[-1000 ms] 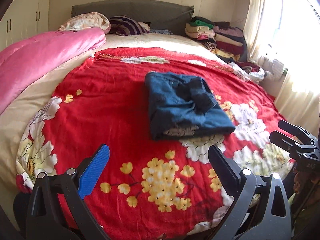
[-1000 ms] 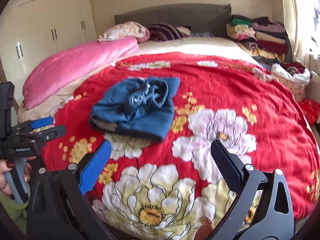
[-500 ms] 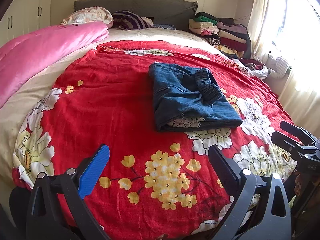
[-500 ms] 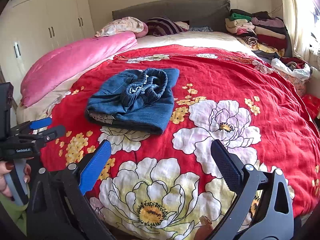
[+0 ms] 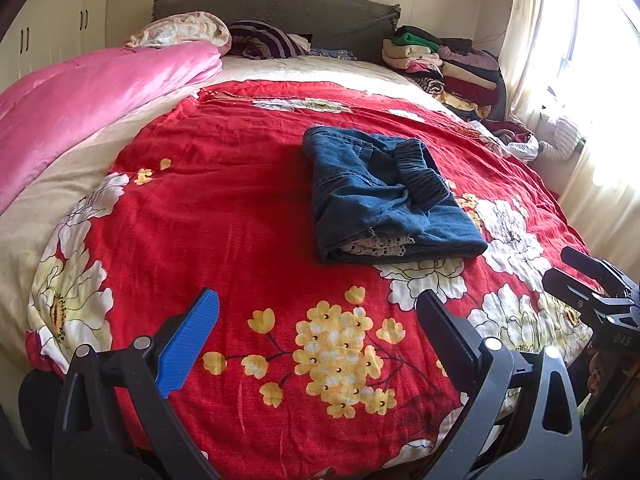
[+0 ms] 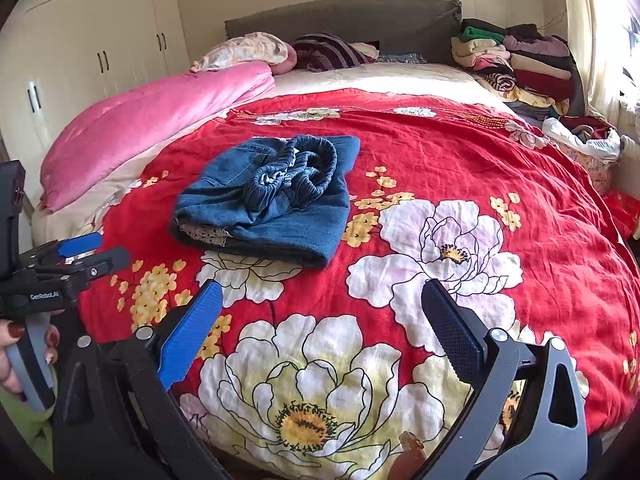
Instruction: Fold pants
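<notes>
The fingers (image 5: 192, 338) of the left gripper (image 5: 316, 336) stand wide apart and hold nothing. The fingers (image 6: 452, 332) of the right gripper (image 6: 320, 332) are likewise spread wide and empty. Both grippers hover over the near edge of the bed (image 5: 248, 76), above the red flowered blanket (image 5: 224, 208).

The pants (image 5: 380, 196) lie ahead of both grippers, well apart from the fingers, near the middle of the blanket. They form a compact folded bundle with the elastic waistband on top. From the left gripper the bundle lies ahead and slightly right; from the right gripper the pants (image 6: 268, 204) lie ahead and to the left. The long axis runs from the near edge toward the headboard (image 5: 280, 12). Neither gripper appears clearly nearer.

Compared with one second earlier, both views sit a little closer to the bundle and tilted lower. The pants have not moved, and the fingers remain equally wide. The fold appears complete.
</notes>
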Demonstrator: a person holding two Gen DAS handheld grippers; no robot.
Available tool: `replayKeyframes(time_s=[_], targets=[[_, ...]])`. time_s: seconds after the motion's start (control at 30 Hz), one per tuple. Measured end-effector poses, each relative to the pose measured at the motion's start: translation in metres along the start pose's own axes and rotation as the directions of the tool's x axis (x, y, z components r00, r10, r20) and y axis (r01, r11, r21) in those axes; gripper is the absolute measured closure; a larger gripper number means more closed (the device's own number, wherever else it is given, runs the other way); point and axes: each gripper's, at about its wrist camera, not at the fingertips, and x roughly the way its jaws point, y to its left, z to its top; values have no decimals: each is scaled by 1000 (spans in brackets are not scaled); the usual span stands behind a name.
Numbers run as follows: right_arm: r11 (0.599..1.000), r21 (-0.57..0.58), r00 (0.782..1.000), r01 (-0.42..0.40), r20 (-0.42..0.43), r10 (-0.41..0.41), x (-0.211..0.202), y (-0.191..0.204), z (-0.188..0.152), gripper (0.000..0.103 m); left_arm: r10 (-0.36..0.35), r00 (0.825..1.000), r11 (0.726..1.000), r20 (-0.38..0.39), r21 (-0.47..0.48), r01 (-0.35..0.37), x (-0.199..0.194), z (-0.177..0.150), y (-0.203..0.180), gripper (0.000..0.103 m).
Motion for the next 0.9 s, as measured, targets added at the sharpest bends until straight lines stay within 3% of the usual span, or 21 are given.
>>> replayKeyframes(time_s=[0.9], targets=[[1000, -3, 1000, 2, -1, -2, 0, 2, -1, 9, 18, 1000, 1000, -4, -8, -18, -1, 0, 1, 4]])
